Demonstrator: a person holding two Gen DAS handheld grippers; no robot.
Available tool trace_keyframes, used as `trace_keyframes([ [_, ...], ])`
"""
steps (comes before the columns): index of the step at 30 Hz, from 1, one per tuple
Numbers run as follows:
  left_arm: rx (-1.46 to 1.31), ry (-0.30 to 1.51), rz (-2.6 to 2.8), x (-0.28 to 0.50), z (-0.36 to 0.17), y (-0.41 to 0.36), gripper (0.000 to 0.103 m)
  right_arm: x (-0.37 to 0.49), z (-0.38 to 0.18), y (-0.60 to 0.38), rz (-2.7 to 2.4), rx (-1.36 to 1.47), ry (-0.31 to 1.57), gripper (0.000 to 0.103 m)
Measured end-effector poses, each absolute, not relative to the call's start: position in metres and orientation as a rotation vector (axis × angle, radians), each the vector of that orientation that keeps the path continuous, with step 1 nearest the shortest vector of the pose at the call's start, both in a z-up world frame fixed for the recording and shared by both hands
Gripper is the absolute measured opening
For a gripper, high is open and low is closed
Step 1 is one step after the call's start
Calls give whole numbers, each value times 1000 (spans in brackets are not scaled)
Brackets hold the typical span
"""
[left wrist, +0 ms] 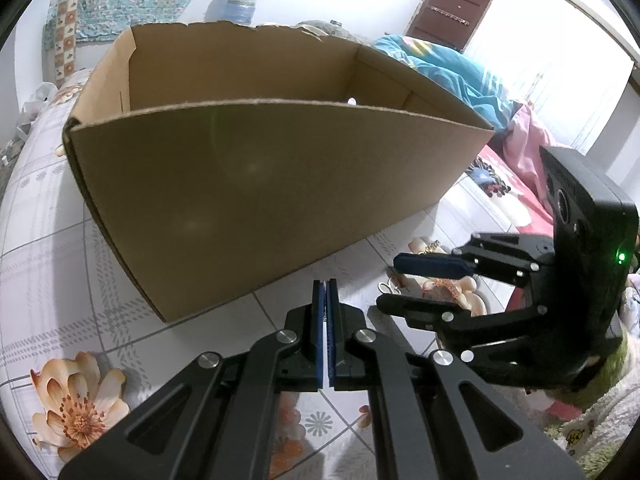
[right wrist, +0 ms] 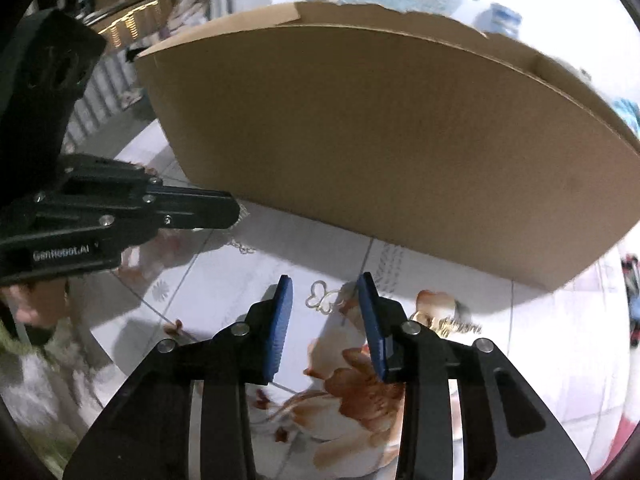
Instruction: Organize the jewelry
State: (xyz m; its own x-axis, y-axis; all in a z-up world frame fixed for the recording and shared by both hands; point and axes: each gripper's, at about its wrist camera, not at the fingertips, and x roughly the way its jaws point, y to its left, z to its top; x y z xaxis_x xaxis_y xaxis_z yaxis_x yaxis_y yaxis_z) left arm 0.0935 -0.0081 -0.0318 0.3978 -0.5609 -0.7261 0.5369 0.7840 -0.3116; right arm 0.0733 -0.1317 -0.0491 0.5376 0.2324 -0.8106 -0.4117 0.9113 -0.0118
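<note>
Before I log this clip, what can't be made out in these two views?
- Cardboard box contents: the near wall hides the floor in the left wrist view; only a small white speck shows.
- Butterfly-shaped jewelry: right wrist view, too small to tell its type.
- Gold piece: blurred, partly behind the right hand-held gripper.

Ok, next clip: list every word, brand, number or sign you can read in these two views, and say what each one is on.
"GenRobot.AI": white lettering on the side of the black body of the left gripper, seen in the right wrist view; slightly blurred but legible.
No print shows on the cardboard box faces in view.
The right gripper shows a green light but no readable text in the left wrist view.
Nothing else is legible.
</note>
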Motion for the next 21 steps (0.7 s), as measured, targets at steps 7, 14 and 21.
trace_keyframes([
  [7,-25,936,-696,94,-34,-11,1,83,-46,-132,507,-307,974,33],
  [14,-25,940,-689,95,-34,-11,1,88,-41,-138,495,-275,978,18],
  [21,-24,934,-686,96,-33,-11,1,79,-38,-138,472,-245,967,17],
])
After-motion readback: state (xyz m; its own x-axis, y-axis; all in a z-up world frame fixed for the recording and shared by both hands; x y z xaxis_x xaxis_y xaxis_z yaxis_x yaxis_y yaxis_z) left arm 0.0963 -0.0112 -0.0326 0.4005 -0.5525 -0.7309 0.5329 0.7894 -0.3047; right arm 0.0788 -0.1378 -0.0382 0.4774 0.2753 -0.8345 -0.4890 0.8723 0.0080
